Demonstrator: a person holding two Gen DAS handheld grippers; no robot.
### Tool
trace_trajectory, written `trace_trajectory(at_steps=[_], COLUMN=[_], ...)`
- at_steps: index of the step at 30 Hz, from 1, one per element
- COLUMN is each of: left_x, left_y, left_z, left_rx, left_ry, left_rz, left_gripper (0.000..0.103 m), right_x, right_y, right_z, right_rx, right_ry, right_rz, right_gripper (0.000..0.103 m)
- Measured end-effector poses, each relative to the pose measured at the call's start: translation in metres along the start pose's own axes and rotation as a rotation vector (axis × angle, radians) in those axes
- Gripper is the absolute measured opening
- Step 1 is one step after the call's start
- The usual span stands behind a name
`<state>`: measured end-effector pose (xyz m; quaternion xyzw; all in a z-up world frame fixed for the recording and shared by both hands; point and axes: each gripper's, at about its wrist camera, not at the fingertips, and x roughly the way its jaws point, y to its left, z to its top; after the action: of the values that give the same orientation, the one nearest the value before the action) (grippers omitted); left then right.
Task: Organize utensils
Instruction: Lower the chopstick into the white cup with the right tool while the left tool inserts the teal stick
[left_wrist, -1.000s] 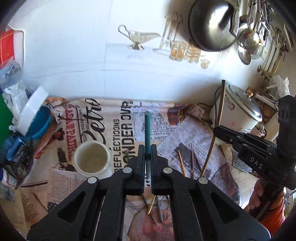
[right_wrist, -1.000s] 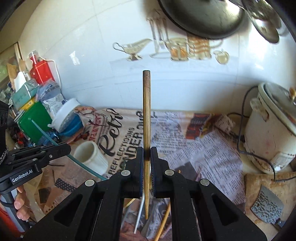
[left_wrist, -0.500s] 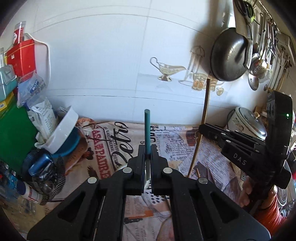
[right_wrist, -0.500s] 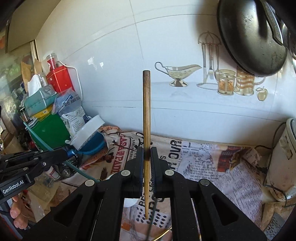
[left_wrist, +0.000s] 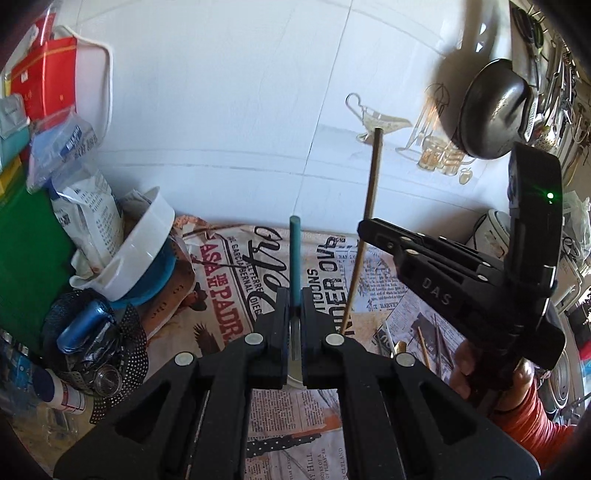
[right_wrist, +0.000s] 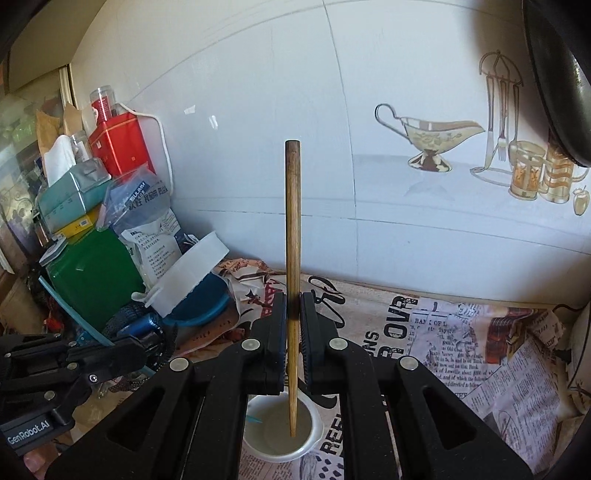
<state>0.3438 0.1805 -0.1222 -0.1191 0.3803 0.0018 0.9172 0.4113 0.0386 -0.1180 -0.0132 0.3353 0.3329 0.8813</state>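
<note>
My left gripper (left_wrist: 294, 306) is shut on a teal stick (left_wrist: 294, 254) that points up and away. Its fingers hide most of the white cup. My right gripper (right_wrist: 293, 306) is shut on a brown wooden chopstick (right_wrist: 292, 229), held upright. The chopstick's lower tip hangs over the mouth of the white cup (right_wrist: 316, 435), and a teal tip (right_wrist: 255, 420) shows inside the cup. In the left wrist view the right gripper (left_wrist: 364, 225) sits just to the right with the wooden chopstick (left_wrist: 372, 184). In the right wrist view the left gripper (right_wrist: 136, 347) is at the lower left.
Newspaper (right_wrist: 461, 350) covers the counter. A white bowl stacked on a blue one (left_wrist: 147, 254), bags, a green box (right_wrist: 92, 273) and a red tin crowd the left. Several loose chopsticks (left_wrist: 424, 347) lie on the right. A black pan (left_wrist: 491, 107) hangs on the tiled wall.
Both grippers have moved left along the counter with their sticks still held. The white cup, once ahead and to the left, now lies under the fingertips.
</note>
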Motion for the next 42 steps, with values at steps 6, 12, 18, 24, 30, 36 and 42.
trace_trajectory(at_steps=[6, 12, 18, 24, 30, 36, 42], left_x=[0.034, 0.060, 0.076, 0.082, 0.081, 0.071, 0.053], left_y=[0.015, 0.025, 0.026, 0.025, 0.027, 0.025, 0.017], left_z=[-0.008, -0.015, -0.016, -0.012, -0.013, -0.013, -0.011], left_rx=[-0.013, -0.033, -0.036, -0.027, -0.036, -0.039, -0.035], left_ry=[0.074, 0.135, 0.163, 0.172, 0.179, 0.157, 0.121], left_rz=[-0.025, -0.047, -0.058, -0.038, -0.005, 0.043, 0.085], left_gripper=[0.003, 0.003, 0.003, 0.003, 0.006, 0.022, 0.028], right_x=[0.038, 0.055, 0.062, 0.066, 0.064, 0.052, 0.027], right_y=[-0.002, -0.004, -0.005, -0.004, -0.005, -0.001, -0.001], right_z=[-0.020, -0.039, -0.053, -0.057, -0.057, -0.054, -0.050], right_rx=[0.014, 0.012, 0.008, 0.013, 0.018, -0.001, -0.016], right_ry=[0.080, 0.152, 0.203, 0.235, 0.251, 0.251, 0.226], right_rz=[-0.014, -0.018, -0.014, 0.000, 0.006, 0.021, 0.031], right_gripper=[0.006, 0.006, 0.006, 0.007, 0.007, 0.012, 0.014])
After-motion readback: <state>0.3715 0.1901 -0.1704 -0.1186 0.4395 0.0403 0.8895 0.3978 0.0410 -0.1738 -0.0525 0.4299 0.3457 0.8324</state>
